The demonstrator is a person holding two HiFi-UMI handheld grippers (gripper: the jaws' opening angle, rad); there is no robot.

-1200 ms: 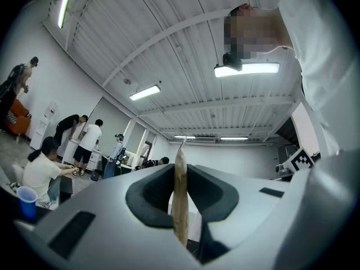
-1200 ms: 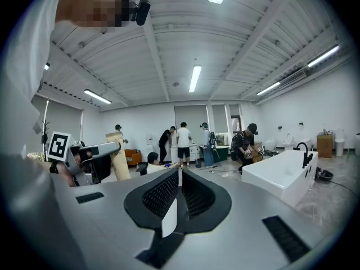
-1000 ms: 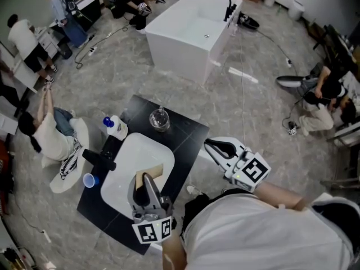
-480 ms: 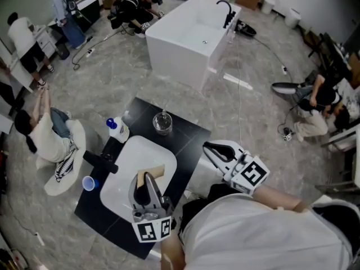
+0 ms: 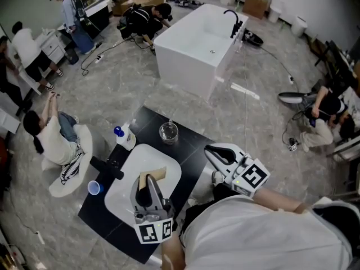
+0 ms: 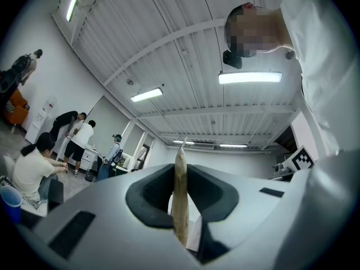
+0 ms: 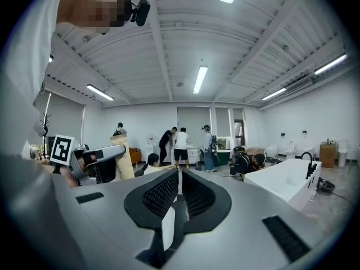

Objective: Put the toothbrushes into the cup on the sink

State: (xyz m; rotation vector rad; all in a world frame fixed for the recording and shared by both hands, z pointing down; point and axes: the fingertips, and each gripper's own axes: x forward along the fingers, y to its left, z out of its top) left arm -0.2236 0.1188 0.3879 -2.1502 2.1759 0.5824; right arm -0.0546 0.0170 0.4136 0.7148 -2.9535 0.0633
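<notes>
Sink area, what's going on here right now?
A person stands at a white sink set in a black counter, with a gripper in each hand. The left gripper is shut on a flat tan cardboard packet, held over the basin. The right gripper is shut with nothing in it, off by the counter's right edge. The glass cup stands behind the basin, and no toothbrush shows in it.

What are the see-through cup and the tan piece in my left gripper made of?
Clear round cup: glass or clear plastic, glossy; the black counter shows through. Flat tan piece in the left hand-held gripper: likely matte cardboard, thin-edged, no shine.
</notes>
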